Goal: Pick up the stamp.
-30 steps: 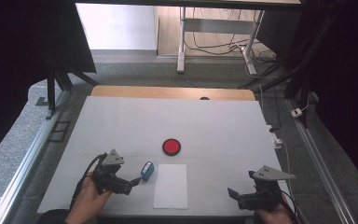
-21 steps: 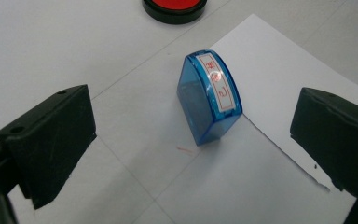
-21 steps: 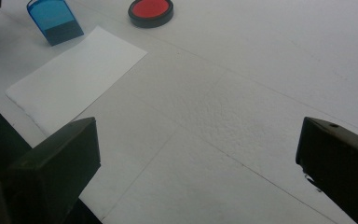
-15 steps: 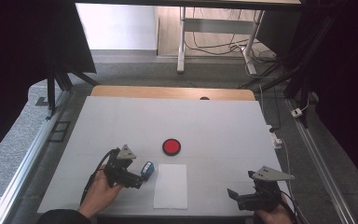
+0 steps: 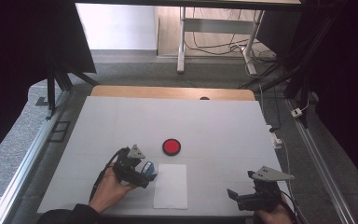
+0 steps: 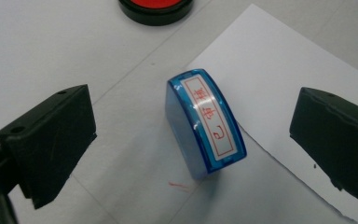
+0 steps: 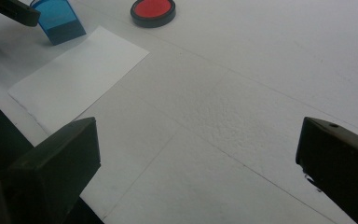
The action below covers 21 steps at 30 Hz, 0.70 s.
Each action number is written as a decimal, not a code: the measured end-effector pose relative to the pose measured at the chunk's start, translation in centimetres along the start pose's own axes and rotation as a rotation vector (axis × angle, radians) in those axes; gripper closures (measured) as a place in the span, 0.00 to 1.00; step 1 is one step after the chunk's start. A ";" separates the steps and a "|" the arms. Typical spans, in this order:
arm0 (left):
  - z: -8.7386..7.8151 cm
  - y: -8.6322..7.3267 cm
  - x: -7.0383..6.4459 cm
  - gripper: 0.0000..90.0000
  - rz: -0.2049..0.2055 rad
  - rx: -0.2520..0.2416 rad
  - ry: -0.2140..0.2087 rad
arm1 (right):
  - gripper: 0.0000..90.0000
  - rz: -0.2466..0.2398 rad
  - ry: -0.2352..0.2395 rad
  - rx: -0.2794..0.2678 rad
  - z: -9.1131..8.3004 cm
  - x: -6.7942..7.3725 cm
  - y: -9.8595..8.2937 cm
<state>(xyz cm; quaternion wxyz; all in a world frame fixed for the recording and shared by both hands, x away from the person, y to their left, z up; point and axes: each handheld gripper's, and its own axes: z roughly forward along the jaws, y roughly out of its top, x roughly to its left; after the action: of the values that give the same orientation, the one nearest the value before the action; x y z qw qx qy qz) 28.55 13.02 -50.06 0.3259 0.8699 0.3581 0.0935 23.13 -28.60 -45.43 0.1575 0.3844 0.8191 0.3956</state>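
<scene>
A blue stamp point(image 6: 204, 122) with a red-lettered label on top stands on the white table at the left edge of a white paper sheet point(image 6: 284, 84). My left gripper point(image 6: 191, 135) is open, its jaws wide apart on either side of the stamp without touching it. From above, the stamp point(image 5: 148, 167) sits at the left gripper's point(image 5: 144, 173) tips, beside the paper point(image 5: 171, 185). A red ink pad point(image 5: 171, 146) in a black round case lies just beyond. My right gripper point(image 5: 235, 196) rests open near the table's front right, with nothing between its jaws point(image 7: 200, 154).
The white table top point(image 5: 214, 126) has a wooden strip point(image 5: 168, 92) along its far edge. A small white box with a cable point(image 5: 275, 138) sits at the right edge. Metal rails run along both sides, and desk legs and cables stand on the floor behind.
My left gripper moved forward and right until its open jaws came around the blue stamp. The right gripper has stayed in place.
</scene>
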 end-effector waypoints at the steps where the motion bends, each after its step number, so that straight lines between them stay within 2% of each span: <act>1: 0.0 0.0 0.0 0.02 -0.002 0.001 0.008 | 0.00 0.001 0.000 -0.001 0.0 0.0 0.0; 4: 0.0 0.0 0.1 0.11 0.000 0.011 0.019 | 0.00 -0.001 0.001 -0.002 0.0 0.0 0.0; 5: 0.0 0.0 0.1 0.11 0.000 0.016 0.024 | 0.00 -0.001 0.001 -0.002 0.0 0.0 0.0; 6: 0.0 0.0 0.1 0.19 0.000 0.019 0.028 | 0.00 -0.002 0.001 -0.001 0.0 0.0 0.0; 9: -0.1 0.1 0.0 0.25 -0.001 0.022 0.029 | 0.00 -0.003 0.000 0.000 0.0 0.1 0.0; 12: -0.2 0.2 -0.2 0.37 0.009 0.021 0.035 | 0.00 -0.005 0.002 0.002 0.0 0.1 0.0; 15: -0.3 0.3 -0.3 0.44 0.012 0.019 0.030 | 0.00 -0.008 0.002 0.003 0.0 0.0 0.0; 17: -0.3 0.4 -0.3 0.46 0.012 0.021 0.035 | 0.00 -0.009 0.003 0.003 0.0 0.0 0.0; 18: -0.2 0.4 -0.3 0.51 0.011 0.027 0.036 | 0.00 -0.009 0.000 0.004 0.0 0.1 0.0; 21: -0.2 0.5 -0.3 0.54 -0.001 0.040 0.031 | 0.00 -0.009 0.003 0.002 0.0 0.1 0.0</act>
<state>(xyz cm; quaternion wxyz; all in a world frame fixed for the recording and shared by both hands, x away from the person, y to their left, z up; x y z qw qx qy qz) 28.47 12.66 -49.58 0.3031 0.8745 0.3653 0.0998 23.11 -28.53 -45.42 0.1578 0.3802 0.8216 0.3944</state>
